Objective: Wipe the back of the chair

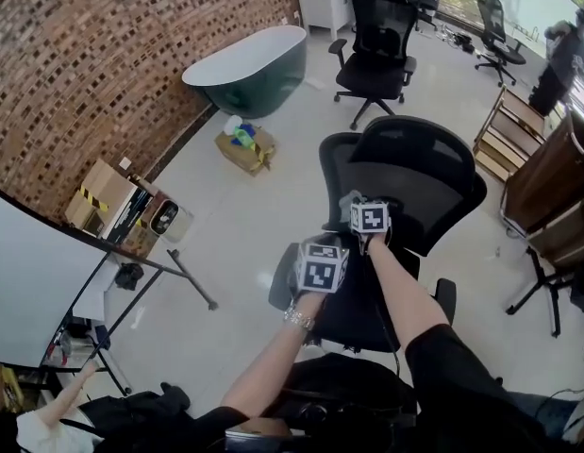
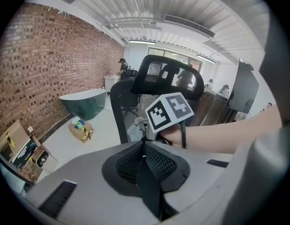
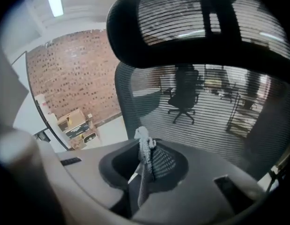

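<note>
A black mesh office chair stands just in front of me, its backrest (image 1: 409, 173) facing me and its headrest (image 3: 191, 27) above. My right gripper (image 1: 367, 213) is up against the lower left of the backrest, shut on a grey cloth (image 3: 144, 146) that pokes up between its jaws. The same cloth (image 1: 349, 202) shows beside that gripper in the head view. My left gripper (image 1: 322, 258) hovers a little nearer to me, over the seat, with its jaws closed together on nothing (image 2: 145, 146). From there I see the right gripper's marker cube (image 2: 170, 110) and the cloth (image 2: 137, 126).
A green bathtub (image 1: 252, 64) sits by the brick wall. A second black chair (image 1: 376, 50) stands beyond. Cardboard boxes (image 1: 246, 147) and more boxes (image 1: 108, 204) lie on the floor at left. A whiteboard on a stand (image 1: 41, 276) is near left; wooden shelves (image 1: 513, 130) at right.
</note>
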`<state>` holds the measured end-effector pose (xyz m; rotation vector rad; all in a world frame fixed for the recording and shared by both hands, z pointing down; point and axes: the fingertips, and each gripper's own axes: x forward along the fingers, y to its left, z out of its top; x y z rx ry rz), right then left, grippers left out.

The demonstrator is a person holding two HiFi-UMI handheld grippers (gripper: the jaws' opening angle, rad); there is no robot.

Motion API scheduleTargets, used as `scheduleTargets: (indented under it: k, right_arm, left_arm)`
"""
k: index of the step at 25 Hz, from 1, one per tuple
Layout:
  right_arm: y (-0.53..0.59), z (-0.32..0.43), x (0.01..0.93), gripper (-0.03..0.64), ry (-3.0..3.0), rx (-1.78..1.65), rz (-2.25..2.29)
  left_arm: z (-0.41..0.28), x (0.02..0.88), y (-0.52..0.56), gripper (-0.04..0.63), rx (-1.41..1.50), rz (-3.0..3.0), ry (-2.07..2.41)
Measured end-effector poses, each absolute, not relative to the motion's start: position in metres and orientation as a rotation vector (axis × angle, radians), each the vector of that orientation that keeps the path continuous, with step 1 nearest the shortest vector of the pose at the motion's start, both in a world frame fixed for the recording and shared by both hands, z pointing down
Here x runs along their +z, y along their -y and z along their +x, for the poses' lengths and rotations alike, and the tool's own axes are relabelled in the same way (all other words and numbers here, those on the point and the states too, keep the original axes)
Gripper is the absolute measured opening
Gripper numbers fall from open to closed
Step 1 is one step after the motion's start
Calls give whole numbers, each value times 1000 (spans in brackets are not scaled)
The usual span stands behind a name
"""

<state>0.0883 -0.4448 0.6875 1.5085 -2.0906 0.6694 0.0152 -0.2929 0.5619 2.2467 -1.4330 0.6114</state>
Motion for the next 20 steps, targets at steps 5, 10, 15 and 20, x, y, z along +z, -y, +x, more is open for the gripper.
scheduleTargets:
  k: [5,10,15,20]
  right_arm:
    - [459,124,693,41,1985,615,1598]
    - [450,210,689,41,1863,608,1780]
    - [420,325,683,41,1653,567,1894]
    - [377,411,689,40,1504,673,1973]
  left_arm:
    - [-10,564,290,25,615,2204,1470]
    - [-19,565,293,25,612,2199,1472]
    - [-6,555,297,25,599,2233,1446]
    - [6,554,294,25,586,2257,1436]
